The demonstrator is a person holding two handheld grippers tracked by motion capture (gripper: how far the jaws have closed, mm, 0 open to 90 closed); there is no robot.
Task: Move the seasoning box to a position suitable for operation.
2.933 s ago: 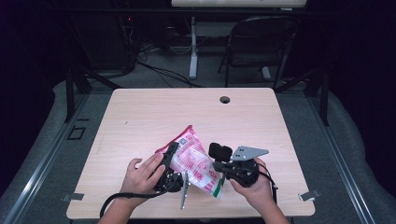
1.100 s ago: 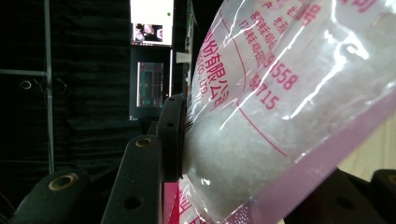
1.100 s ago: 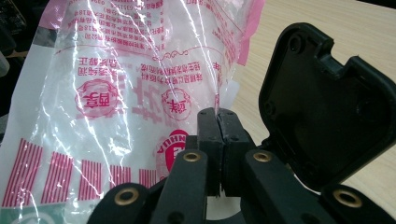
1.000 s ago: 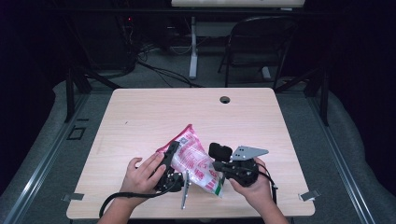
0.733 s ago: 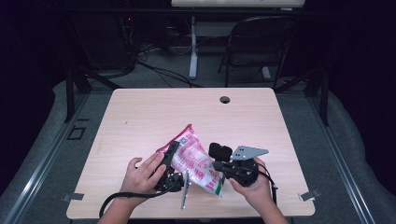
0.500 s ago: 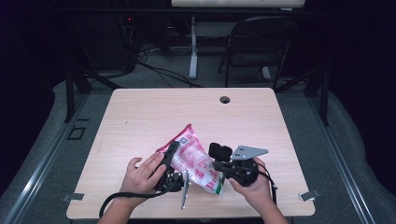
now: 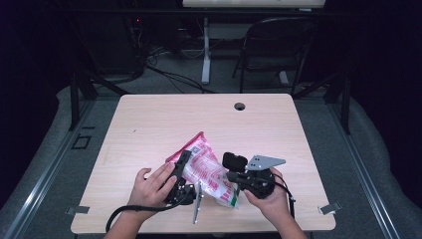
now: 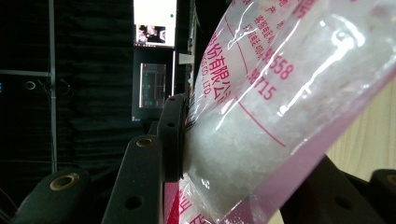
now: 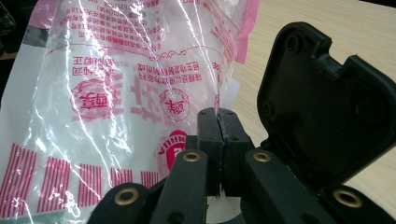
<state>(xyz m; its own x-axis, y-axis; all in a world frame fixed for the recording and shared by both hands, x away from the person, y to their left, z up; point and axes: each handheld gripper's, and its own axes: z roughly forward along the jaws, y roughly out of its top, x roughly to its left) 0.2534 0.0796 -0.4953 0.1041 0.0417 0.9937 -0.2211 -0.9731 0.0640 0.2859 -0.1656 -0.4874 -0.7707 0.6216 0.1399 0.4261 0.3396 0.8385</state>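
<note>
2 grippers hold the pink bag point(image 7: 205, 169) above the bench point(image 7: 149, 124): left gripper point(image 7: 180, 169) fingers pinching its side, right gripper point(image 7: 234, 175) fingers pressed together at its edge. Next, likely tearing it open.

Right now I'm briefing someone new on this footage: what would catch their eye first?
The pink-and-white printed bag, held up at the near middle of the wooden table. The left gripper clamps its left side and the right gripper, jaws shut, meets its lower right edge.

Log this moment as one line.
left gripper: shut on bag | right gripper: shut, at bag | table: bag tilted
</note>
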